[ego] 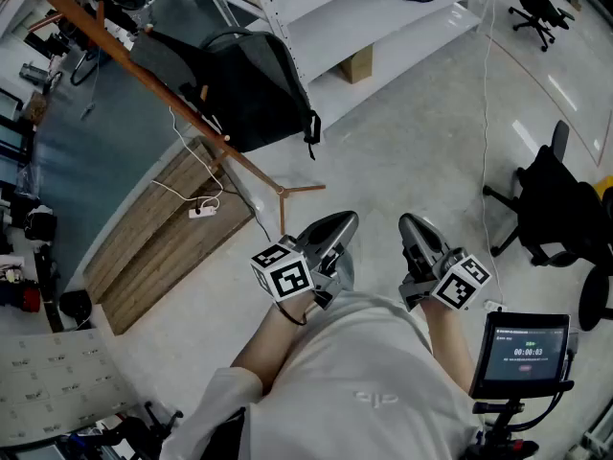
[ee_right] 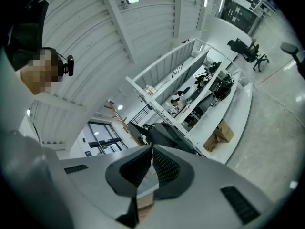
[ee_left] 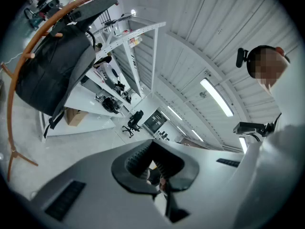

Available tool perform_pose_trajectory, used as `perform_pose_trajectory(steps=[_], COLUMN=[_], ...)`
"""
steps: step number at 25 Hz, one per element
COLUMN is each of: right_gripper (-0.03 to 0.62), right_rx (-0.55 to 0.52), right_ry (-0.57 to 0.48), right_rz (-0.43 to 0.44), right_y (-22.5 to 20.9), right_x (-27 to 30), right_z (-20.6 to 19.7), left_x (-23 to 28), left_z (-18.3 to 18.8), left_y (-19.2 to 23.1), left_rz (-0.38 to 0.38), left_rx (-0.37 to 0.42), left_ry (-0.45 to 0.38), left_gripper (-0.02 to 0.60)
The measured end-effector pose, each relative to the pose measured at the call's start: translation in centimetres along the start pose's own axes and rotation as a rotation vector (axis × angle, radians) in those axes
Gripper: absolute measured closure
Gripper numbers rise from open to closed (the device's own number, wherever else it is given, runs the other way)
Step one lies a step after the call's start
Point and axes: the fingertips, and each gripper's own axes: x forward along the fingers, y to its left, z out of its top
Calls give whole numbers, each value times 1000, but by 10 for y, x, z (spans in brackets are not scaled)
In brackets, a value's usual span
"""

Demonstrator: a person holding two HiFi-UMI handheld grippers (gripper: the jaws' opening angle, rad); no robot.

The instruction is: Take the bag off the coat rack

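One black backpack (ego: 244, 89) hangs on the wooden coat rack (ego: 96, 33) at the far left, well apart from both tools, so the lift looks not yet begun. Nearer, the left gripper (ego: 337, 226) and, right of it, the right gripper (ego: 417, 230) are each clenched on nothing. They are held close to the person's body, likely waiting before a reach.
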Motion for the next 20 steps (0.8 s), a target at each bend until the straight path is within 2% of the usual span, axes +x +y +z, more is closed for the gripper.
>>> perform_pose_trajectory(steps=[3, 6, 11, 13, 16, 17, 20], right_gripper=[580, 580, 580, 580, 580, 579, 579], right_rx=[-13, -26, -57, -81, -105, -98, -95], right_ry=[36, 49, 99, 126, 198, 217, 255], right_rz=[15, 50, 144, 179, 256, 285, 364], right_y=[-11, -20, -26, -8, 51, 65, 88], right_x=[75, 157, 270, 335, 469, 503, 551], right_z=[3, 15, 24, 33, 48, 51, 56], left_x=[3, 3, -4, -23, -78, -93, -118], left_z=[56, 112, 176, 228, 344, 372, 399], left_y=[50, 97, 157, 183, 232, 244, 257], left_rz=[14, 38, 76, 107, 176, 204, 283], left_rx=[-4, 31, 47, 43, 27, 24, 33], left_ry=[-24, -35, -86, -128, -208, -233, -290], left_gripper=[575, 575, 575, 575, 575, 575, 575])
